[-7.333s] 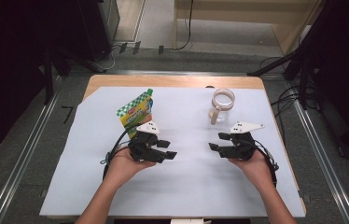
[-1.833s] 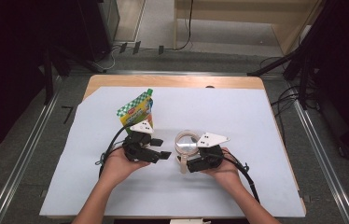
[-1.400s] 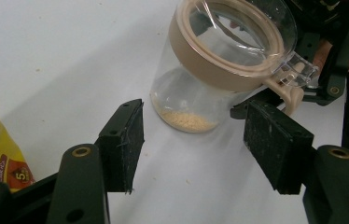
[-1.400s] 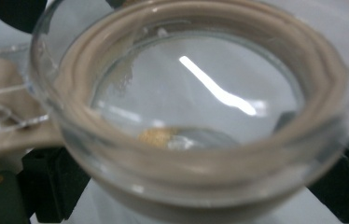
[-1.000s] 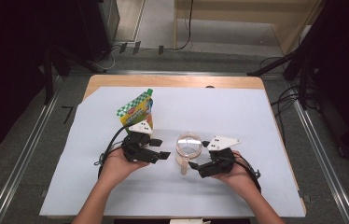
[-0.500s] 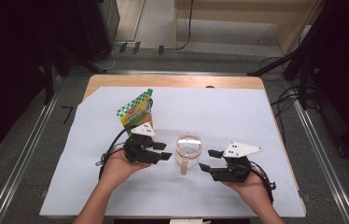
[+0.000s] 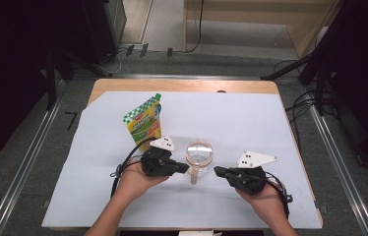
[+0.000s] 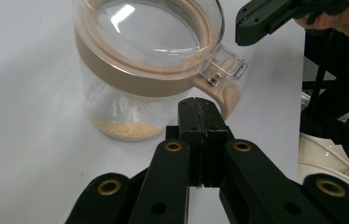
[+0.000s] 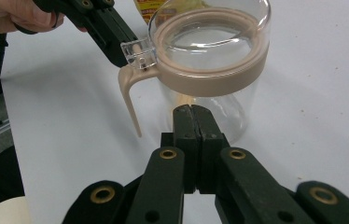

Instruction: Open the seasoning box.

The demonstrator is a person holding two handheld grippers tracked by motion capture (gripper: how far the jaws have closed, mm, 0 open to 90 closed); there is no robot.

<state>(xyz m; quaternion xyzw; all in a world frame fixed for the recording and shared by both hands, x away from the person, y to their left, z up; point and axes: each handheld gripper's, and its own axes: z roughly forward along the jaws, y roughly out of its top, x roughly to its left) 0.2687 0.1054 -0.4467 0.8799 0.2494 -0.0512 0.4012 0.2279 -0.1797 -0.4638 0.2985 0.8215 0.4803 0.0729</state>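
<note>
A clear glass jar (image 7: pixel 199 156) with a beige collar, a clear lid and a beige handle stands upright near the middle of the white sheet. A thin layer of tan grains lies at the bottom of the jar (image 8: pixel 130 93). My left gripper (image 7: pixel 185 168) is shut and empty, its tip just left of the handle (image 8: pixel 226 95). My right gripper (image 7: pixel 218 171) is also shut and empty, a short way right of the jar (image 9: pixel 210 60). A green and yellow pouch (image 7: pixel 144 122) stands behind my left gripper.
A white sheet (image 7: pixel 251 123) covers most of the wooden table (image 7: pixel 182 85). Metal rails (image 7: pixel 24 162) run along both sides of the table. Cables trail from the grippers toward the front edge.
My right gripper carried the jar from the back right to the middle, set it down and let go. Over the last second it has drawn back to the right.
</note>
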